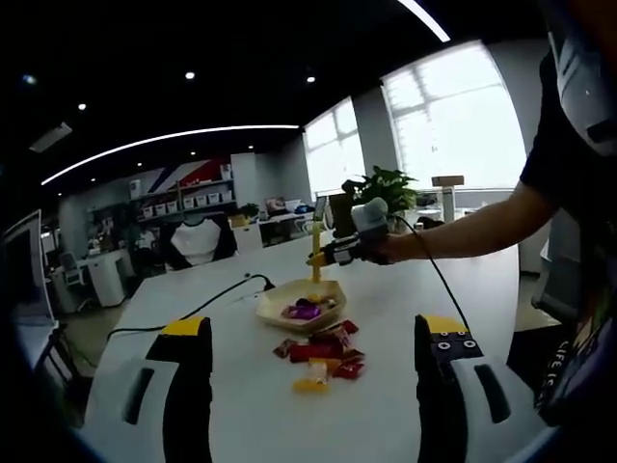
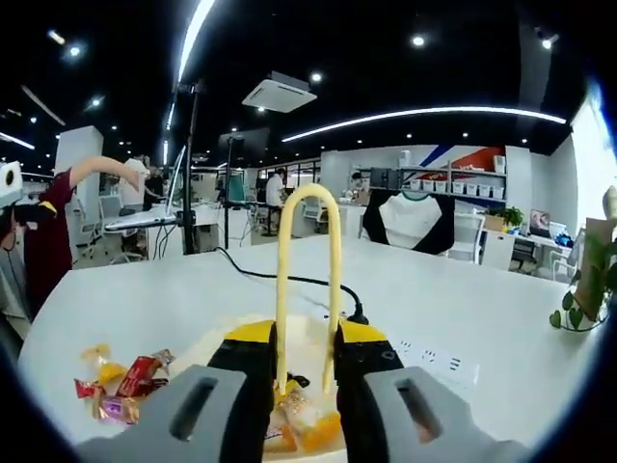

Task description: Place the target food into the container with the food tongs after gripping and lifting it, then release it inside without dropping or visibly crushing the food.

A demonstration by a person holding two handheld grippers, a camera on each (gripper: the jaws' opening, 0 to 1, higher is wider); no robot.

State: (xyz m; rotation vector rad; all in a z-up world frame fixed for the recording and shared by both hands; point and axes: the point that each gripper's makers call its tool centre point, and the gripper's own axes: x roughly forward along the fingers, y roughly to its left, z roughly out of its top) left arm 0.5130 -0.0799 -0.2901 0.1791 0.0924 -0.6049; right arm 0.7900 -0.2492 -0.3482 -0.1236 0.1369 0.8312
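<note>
Right tool (image 2: 307,386): jaws clamped on yellow tongs (image 2: 308,280) — tips over a candy (image 2: 307,417) in the bowl (image 1: 299,307).
Left tool (image 1: 313,371): jaws wide apart, empty — wrapped candies (image 1: 326,355) ahead on tabletop (image 1: 386,405).

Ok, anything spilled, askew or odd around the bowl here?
Nothing looks spilled or damaged. Wrapped candies lie in a loose pile on the white table beside the bowl, which holds a few more. The right gripper holds yellow food tongs over the bowl.

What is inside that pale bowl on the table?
In the bowl, a purple-wrapped candy shows from the left gripper view. From the right gripper view, orange-wrapped sweets lie under the yellow tongs. The right gripper covers much of the bowl's inside, so anything more is hidden.
</note>
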